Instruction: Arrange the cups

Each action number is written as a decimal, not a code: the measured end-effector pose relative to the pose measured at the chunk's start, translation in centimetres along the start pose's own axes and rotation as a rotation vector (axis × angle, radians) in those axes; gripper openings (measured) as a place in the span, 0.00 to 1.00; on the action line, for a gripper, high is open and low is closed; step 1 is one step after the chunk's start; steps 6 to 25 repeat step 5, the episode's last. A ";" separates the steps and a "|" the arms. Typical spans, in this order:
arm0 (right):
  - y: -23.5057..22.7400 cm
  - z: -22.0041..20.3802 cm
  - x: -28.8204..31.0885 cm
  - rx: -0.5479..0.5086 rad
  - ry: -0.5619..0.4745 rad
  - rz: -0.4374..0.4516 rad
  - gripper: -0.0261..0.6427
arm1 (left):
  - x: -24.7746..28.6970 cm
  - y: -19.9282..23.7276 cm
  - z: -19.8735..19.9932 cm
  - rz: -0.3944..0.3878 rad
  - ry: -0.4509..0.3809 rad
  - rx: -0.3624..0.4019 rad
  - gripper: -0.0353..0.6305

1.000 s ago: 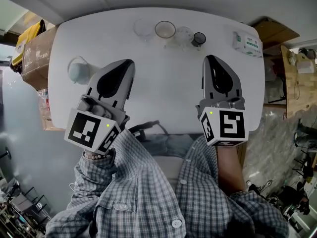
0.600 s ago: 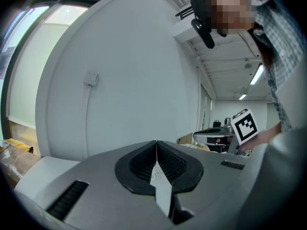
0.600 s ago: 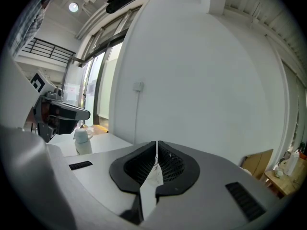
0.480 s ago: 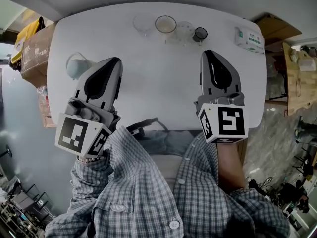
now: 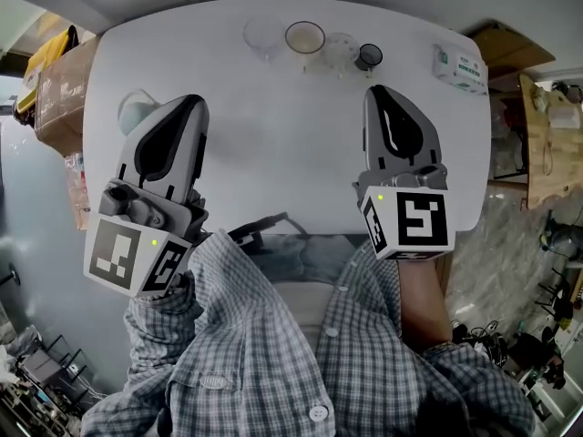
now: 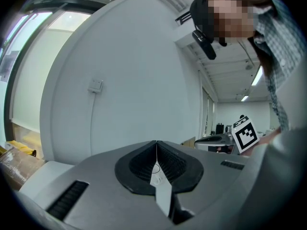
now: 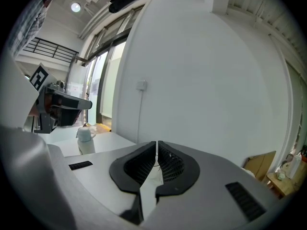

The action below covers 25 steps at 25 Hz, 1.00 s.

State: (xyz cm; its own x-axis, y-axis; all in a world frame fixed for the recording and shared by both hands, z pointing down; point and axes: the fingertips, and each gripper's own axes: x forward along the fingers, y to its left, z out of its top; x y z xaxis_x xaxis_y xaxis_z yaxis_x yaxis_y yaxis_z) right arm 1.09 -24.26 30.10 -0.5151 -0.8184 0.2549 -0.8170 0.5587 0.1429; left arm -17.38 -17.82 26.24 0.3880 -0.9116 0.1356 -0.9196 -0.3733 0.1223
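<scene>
White table (image 5: 273, 144), empty-looking cups (image 5: 304, 36) at far edge, white mug (image 5: 135, 112) left; left gripper (image 5: 186, 106), right gripper (image 5: 378, 94), jaws together, empty

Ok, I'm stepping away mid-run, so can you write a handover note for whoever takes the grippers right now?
Left gripper: jaws together, empty, above the table's near left.
Right gripper: jaws together, empty, above the near right.
Things: four cups in a loose row at the far edge: clear cup, brown-rimmed cup, second clear cup, small dark cup. A white mug stands apart at the left, partly hidden behind the left gripper.
Done: nothing gripped.
Left: probably all the arranging.
</scene>
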 end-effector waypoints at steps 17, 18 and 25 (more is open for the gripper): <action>0.1 -0.1 0.1 -0.002 0.003 0.005 0.08 | 0.1 0.1 -0.2 0.003 0.001 -0.002 0.07; 0.1 -0.1 0.1 -0.002 0.003 0.005 0.08 | 0.1 0.1 -0.2 0.003 0.001 -0.002 0.07; 0.1 -0.1 0.1 -0.002 0.003 0.005 0.08 | 0.1 0.1 -0.2 0.003 0.001 -0.002 0.07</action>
